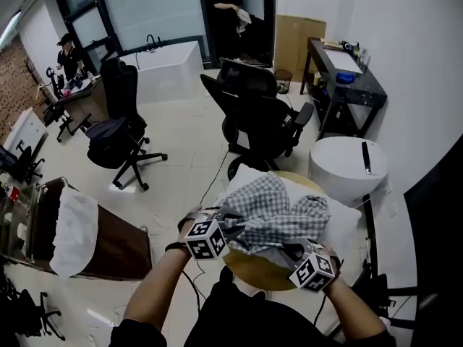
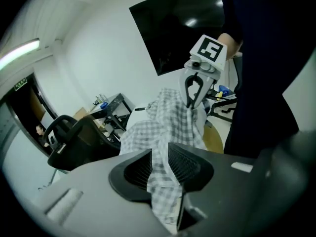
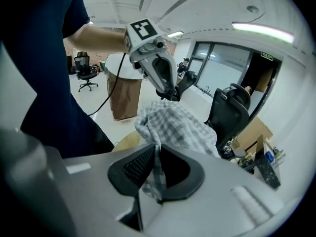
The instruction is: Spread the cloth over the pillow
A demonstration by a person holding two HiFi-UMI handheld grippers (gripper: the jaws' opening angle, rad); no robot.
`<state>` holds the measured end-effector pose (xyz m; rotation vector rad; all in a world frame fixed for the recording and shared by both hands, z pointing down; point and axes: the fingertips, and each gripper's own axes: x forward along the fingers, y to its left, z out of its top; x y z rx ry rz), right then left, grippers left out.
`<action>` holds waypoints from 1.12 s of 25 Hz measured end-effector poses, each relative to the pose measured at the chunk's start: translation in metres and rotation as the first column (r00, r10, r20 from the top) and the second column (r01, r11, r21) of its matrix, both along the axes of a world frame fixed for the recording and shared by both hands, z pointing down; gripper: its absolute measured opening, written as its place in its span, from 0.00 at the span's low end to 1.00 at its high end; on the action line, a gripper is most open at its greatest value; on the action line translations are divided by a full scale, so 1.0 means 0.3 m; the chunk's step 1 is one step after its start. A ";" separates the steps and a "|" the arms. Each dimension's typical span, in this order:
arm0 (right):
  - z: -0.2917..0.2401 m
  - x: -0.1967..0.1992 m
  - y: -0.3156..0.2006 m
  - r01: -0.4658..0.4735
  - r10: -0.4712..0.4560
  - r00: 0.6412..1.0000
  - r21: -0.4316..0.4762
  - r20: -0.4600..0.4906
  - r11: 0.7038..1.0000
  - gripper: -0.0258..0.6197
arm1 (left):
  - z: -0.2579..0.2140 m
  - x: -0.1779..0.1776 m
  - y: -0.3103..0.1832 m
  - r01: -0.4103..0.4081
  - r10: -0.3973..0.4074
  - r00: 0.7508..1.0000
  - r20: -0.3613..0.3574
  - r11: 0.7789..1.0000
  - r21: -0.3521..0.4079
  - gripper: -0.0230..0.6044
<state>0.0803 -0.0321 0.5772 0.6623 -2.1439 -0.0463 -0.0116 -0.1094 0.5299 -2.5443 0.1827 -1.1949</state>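
A grey-and-white checked cloth (image 1: 278, 208) lies bunched on a white pillow (image 1: 346, 224), which rests on a round wooden table (image 1: 253, 270). My left gripper (image 1: 235, 231) is at the cloth's near left edge. In the left gripper view (image 2: 159, 154) its pads stand apart, and a strip of cloth (image 2: 168, 122) hangs loosely between them. My right gripper (image 1: 293, 253) is at the near right edge. In the right gripper view (image 3: 157, 149) its tips pinch a fold of the cloth (image 3: 173, 122). Each gripper view shows the other gripper beyond the cloth heap.
A black office chair (image 1: 257, 114) stands just beyond the table, and another (image 1: 119, 132) stands further left. A white round stool (image 1: 347, 165) with a black remote is at the right, a black desk (image 1: 347, 78) behind it. A brown box (image 1: 108, 248) stands left. People stand far back.
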 end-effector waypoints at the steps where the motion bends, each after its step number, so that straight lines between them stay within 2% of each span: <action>1: -0.006 -0.004 0.003 -0.003 0.003 1.000 -0.002 0.013 1.000 0.12 | -0.012 0.002 -0.041 0.009 -0.009 1.000 0.004 1.000 0.013 0.18; 4: -0.043 -0.010 0.006 -0.026 0.027 0.998 -0.010 0.060 1.000 0.16 | -0.036 0.025 -0.172 0.020 -0.020 1.000 0.002 0.999 0.035 0.18; 7: -0.078 0.005 0.008 -0.068 0.069 0.994 -0.011 0.086 0.998 0.20 | -0.034 0.062 -0.296 0.022 -0.022 1.000 -0.013 1.000 0.022 0.18; 10: -0.118 0.020 0.006 -0.117 0.116 0.989 0.006 0.094 0.993 0.21 | -0.002 0.100 -0.392 0.015 -0.015 1.000 -0.015 1.000 -0.015 0.18; 13: -0.150 0.042 -0.019 -0.179 0.175 0.979 0.028 0.101 0.984 0.21 | 0.028 0.159 -0.453 -0.024 0.023 0.999 -0.024 0.998 -0.066 0.18; 16: -0.185 0.052 -0.044 -0.240 0.234 0.964 0.039 0.125 0.970 0.21 | 0.069 0.236 -0.488 -0.086 0.084 0.996 -0.026 0.988 -0.125 0.26; 19: -0.220 0.053 -0.068 -0.281 0.270 0.953 0.060 0.140 0.958 0.21 | 0.125 0.299 -0.533 -0.129 0.132 0.991 0.006 0.978 -0.163 0.33; 22: -0.240 0.059 -0.086 -0.320 0.307 0.939 0.070 0.154 0.945 0.21 | 0.177 0.344 -0.572 -0.159 0.170 0.985 0.036 0.965 -0.209 0.33; 28: -0.258 0.075 -0.128 -0.383 0.366 0.915 0.080 0.171 0.920 0.21 | 0.333 0.385 -0.605 -0.166 0.212 0.970 0.121 0.936 -0.311 0.33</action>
